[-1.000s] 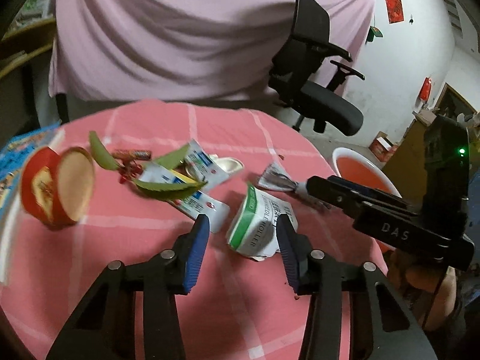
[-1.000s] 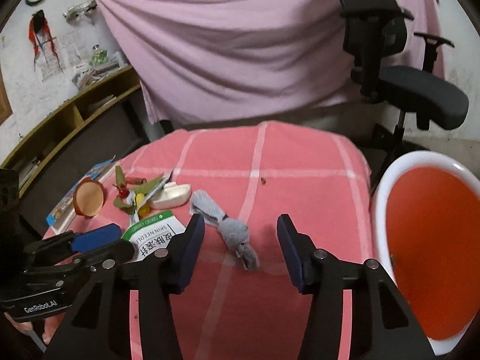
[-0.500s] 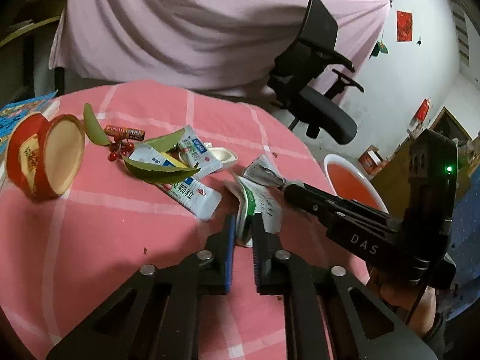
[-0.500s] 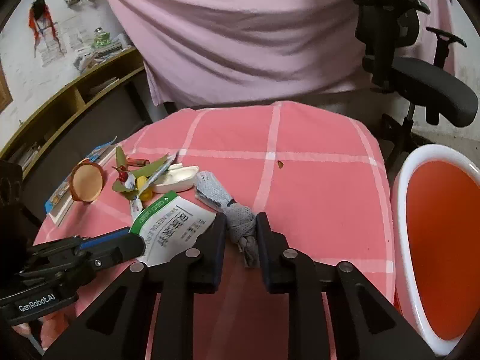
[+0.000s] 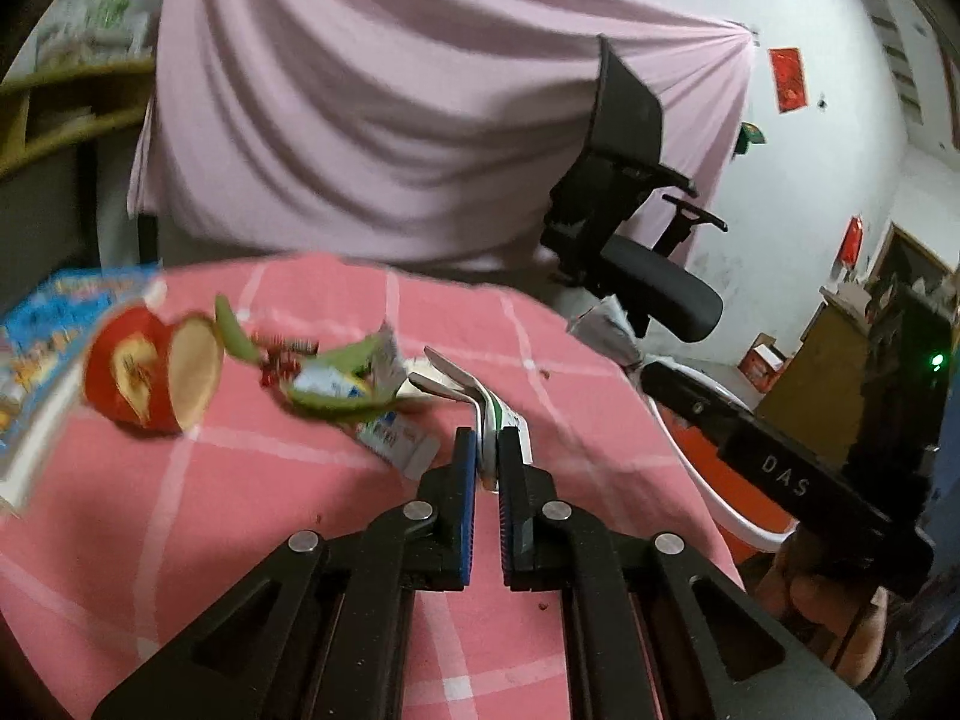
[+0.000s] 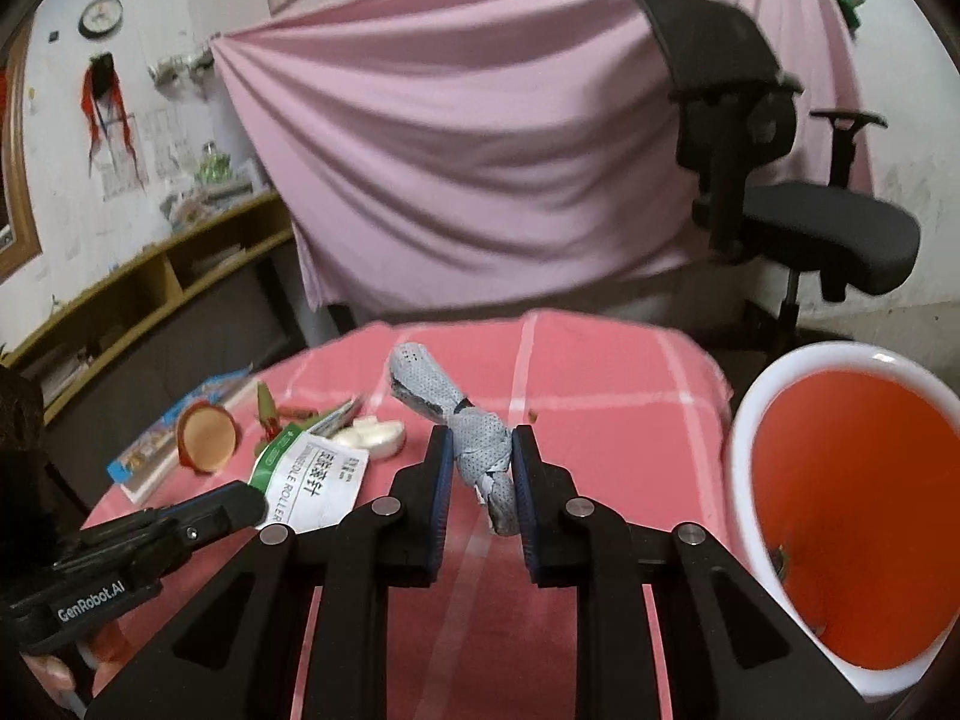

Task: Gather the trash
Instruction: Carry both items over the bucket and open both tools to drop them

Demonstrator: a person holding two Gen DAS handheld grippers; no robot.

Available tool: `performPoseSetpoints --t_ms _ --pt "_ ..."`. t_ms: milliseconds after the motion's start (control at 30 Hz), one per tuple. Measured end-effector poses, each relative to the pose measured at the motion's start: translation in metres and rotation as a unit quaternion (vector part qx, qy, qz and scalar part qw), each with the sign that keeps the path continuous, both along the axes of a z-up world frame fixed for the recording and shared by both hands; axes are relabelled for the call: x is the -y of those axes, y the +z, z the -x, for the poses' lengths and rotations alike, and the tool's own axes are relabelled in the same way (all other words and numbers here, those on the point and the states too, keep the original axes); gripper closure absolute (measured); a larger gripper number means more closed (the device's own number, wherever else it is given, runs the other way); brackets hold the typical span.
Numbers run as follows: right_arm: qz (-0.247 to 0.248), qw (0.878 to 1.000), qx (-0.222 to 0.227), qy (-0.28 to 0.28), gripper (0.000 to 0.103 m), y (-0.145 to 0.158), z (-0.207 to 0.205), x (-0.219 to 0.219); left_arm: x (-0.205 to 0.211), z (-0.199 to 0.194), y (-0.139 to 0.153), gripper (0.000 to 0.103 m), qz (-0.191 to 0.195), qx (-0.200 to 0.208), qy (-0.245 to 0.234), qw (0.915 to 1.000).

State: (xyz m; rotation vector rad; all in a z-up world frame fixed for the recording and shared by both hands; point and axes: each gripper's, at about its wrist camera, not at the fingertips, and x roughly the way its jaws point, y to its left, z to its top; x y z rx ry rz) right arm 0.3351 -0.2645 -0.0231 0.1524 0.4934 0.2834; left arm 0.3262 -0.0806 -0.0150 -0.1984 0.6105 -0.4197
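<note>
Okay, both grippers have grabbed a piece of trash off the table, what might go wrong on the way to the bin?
1. The left gripper pinches only one edge of the thin white and green packet; the rest hangs free and may slip out.
2. The right gripper holds the twisted grey rag mid-length, so its loose upper end may swing.
3. The orange bin stands off the table's right edge; the left load must cross the table and might drop short.
</note>
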Motion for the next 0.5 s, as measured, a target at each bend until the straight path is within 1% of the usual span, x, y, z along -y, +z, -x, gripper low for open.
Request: performPoseSetpoints --t_ms 67,100,133,233,367,500 --pt "-0.007 0.999 0.033 -0.006 0.085 0.006 0.011 0.002 0.007 0.014 0.007 0.099 -0.019 0.037 0.003 0.9991" --pt "-0.01 0.999 0.051 -0.01 0.085 0.008 0.017 0.004 0.011 0.021 0.01 0.099 -0.031 0.061 0.008 0.9976" --pt "-0.013 0.998 0.066 -0.012 0.085 0.011 0.022 0.005 0.014 0.027 0.012 0.099 -0.038 0.075 0.012 0.9964" --pt "-0.021 0.994 0.107 -0.024 0.085 0.018 0.036 0.009 0.022 0.041 0.02 0.099 -0.053 0.126 0.029 0.9901" --pt "-0.048 0.984 0.163 -0.046 0.085 0.025 0.056 0.021 0.035 0.048 0.033 0.099 -0.071 0.172 0.045 0.9814" --pt "-0.084 0.973 0.199 -0.083 0.085 0.027 0.069 0.038 0.054 0.052 0.053 0.099 -0.075 0.213 0.032 0.9736"
